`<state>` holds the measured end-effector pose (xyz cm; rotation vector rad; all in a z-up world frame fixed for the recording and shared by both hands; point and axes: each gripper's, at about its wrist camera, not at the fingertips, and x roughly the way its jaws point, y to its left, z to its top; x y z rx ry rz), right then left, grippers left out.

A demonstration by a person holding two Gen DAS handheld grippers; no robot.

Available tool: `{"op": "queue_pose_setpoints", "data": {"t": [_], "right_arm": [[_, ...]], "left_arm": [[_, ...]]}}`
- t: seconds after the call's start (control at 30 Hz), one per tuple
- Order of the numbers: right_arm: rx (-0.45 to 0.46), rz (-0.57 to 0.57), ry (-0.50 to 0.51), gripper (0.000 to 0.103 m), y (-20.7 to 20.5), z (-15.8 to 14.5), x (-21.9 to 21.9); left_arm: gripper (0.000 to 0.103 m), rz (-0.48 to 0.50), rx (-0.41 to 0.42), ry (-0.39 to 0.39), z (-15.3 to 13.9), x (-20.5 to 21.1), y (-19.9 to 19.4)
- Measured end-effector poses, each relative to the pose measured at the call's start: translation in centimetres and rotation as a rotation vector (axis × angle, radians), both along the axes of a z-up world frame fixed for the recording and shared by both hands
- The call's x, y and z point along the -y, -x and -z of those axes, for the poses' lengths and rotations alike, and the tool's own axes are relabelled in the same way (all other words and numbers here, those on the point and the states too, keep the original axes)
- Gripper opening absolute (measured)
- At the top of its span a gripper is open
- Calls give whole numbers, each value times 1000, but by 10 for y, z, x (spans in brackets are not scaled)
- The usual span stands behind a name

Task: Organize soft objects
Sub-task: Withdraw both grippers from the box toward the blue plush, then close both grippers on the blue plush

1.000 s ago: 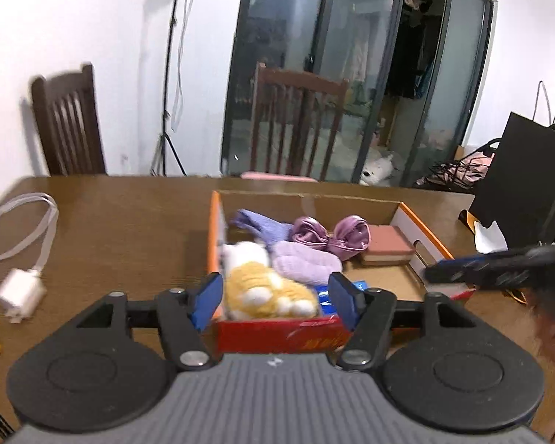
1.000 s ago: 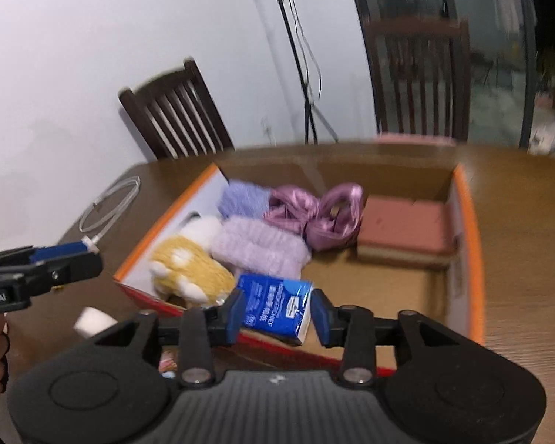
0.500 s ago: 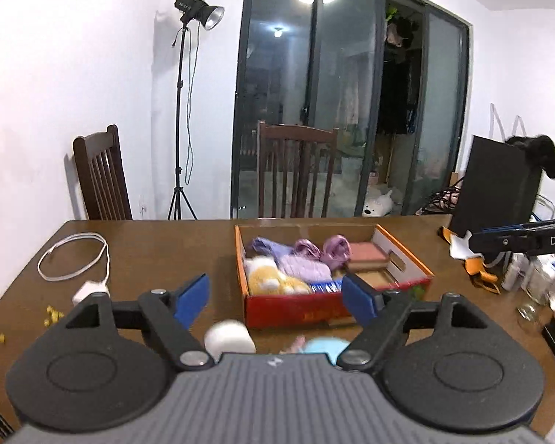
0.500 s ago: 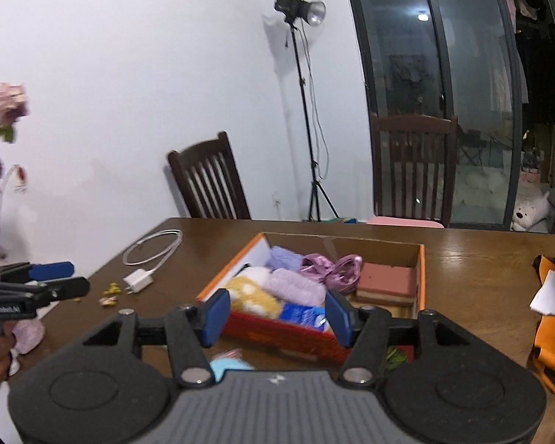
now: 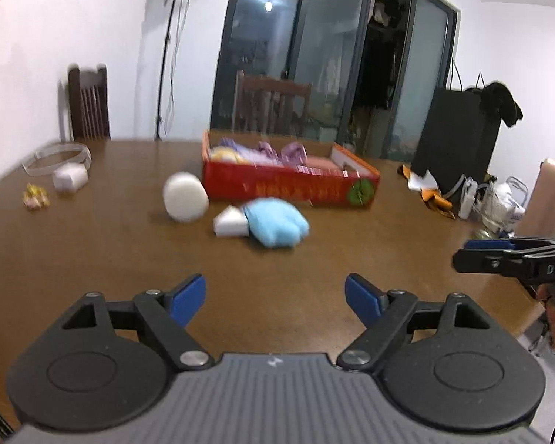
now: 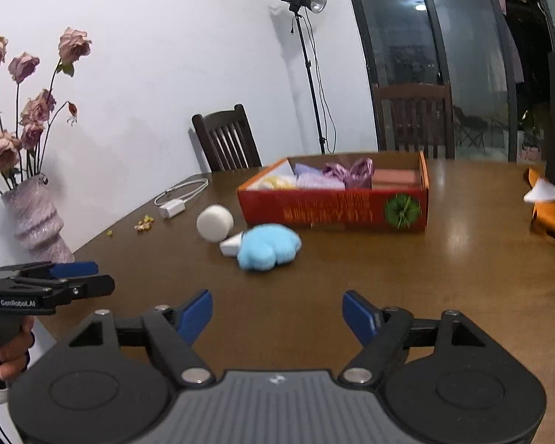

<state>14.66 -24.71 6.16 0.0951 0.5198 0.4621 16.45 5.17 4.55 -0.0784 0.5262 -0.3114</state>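
- Near the middle of the surface [image 6: 351, 281], the red box [image 6: 333, 211] is sitting with soft things already inside: a yellow plush [image 6: 277, 182], purple cloth [image 6: 347, 174] and a pink block [image 6: 394, 177].
- Just in front of the box, a blue plush [image 6: 268, 246], a white wedge [image 6: 231, 246] and a white ball [image 6: 215, 222] are lying loose; the wedge is touching the blue plush, and the ball is sitting just beside them.
- Both tools are now hanging well back from the box, where a second ago they were right over it and the right tool [image 6: 277, 316] was carrying a small blue carton above its near edge.
- That carton is not showing in the current views, so it is probably lying low inside the box, though I cannot tell.
- Right tool: fingers spread wide, gripping nothing.
- Left tool [image 5: 275, 298]: likewise spread wide and empty.
- Judging by this, one drop-off is finished and three soft things are waiting for pickup; the blue plush looks like the easiest next grab.
- Farther out, a white charger [image 6: 172, 208] and a vase of flowers [image 6: 37, 222] are standing clear of the work.
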Motion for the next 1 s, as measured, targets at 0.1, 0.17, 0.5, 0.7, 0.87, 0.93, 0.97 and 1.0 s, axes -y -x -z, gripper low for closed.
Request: {"op": "queue_pose_setpoints", "data": {"t": [0.1, 0.17, 0.5, 0.7, 0.87, 0.93, 0.97, 1.0], "right_arm": [[-17, -4, 1, 78, -14, 9, -5], [-24, -1, -26, 78, -30, 10, -7], [-124, -29, -123, 78, -158, 39, -31], [-174, -66, -212, 68, -225, 59, -46], [-223, -123, -269, 56, -243, 73, -51], [-235, -124, -256, 53, -243, 75, -54], [-242, -126, -258, 47, -243, 77, -54], [-247, -130, -261, 45, -243, 78, -54]], "left_arm": [[84, 1, -23, -4, 8, 7, -18], [84, 0, -31, 14, 10, 11, -34], [59, 24, -119, 131, 31, 25, -149], [47, 16, -143, 193, 53, 20, -186], [40, 23, -175, 227, 62, 15, -190], [39, 25, -198, 235, 64, 14, -194], [38, 29, -213, 240, 66, 15, -195], [38, 31, -218, 245, 67, 15, -195]]}}
